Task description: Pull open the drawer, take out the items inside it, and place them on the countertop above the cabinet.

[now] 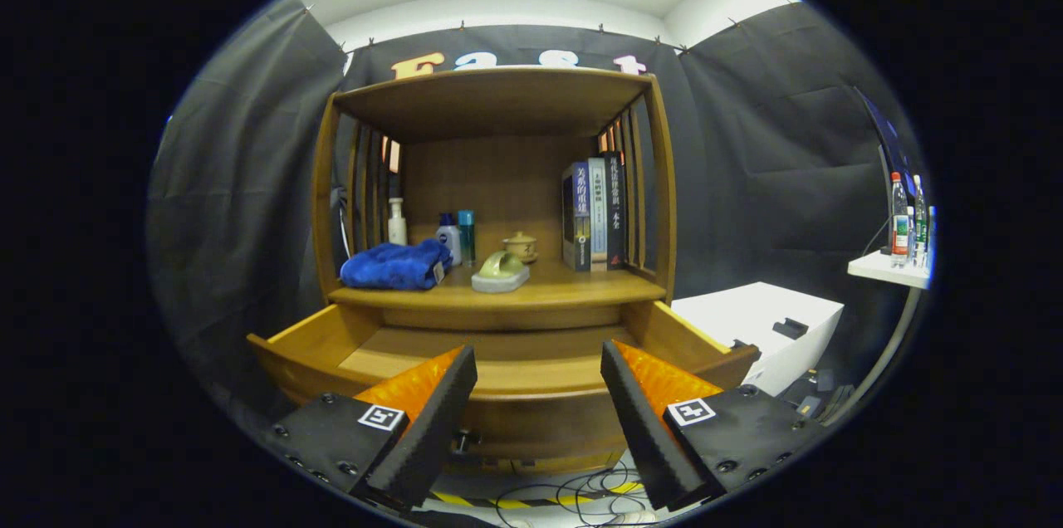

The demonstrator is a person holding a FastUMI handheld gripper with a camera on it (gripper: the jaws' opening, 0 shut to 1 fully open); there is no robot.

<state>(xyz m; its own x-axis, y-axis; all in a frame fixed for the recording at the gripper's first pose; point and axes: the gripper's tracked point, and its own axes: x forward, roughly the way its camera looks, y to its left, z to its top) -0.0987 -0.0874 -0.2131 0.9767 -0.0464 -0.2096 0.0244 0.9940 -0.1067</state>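
The tongs (539, 395) are wide apart and hold nothing. They hang in front of the drawer (507, 383), which is pulled out from the wood cabinet (660, 179). The part of the drawer floor that shows is bare wood. The front of the drawer sits between the two fingers (432, 420) and just past them.

Above the drawer is the table (565, 289), the flat top of the cabinet. A blue towel (394, 265) lies folded on its left side. Next to the towel, near the middle, is a pale green thing on a light base (501, 272). Behind it stands a small brown pot with a lid (520, 246). Three bottles (448, 237) stand at the back, behind the towel. Some books (596, 215) stand upright on the right side.

A white box (756, 325) is to the right of the cabinet. More bottles (905, 221) stand on a small white shelf (880, 269) far off to the right. Wires (573, 495) lie on the floor under the drawer.
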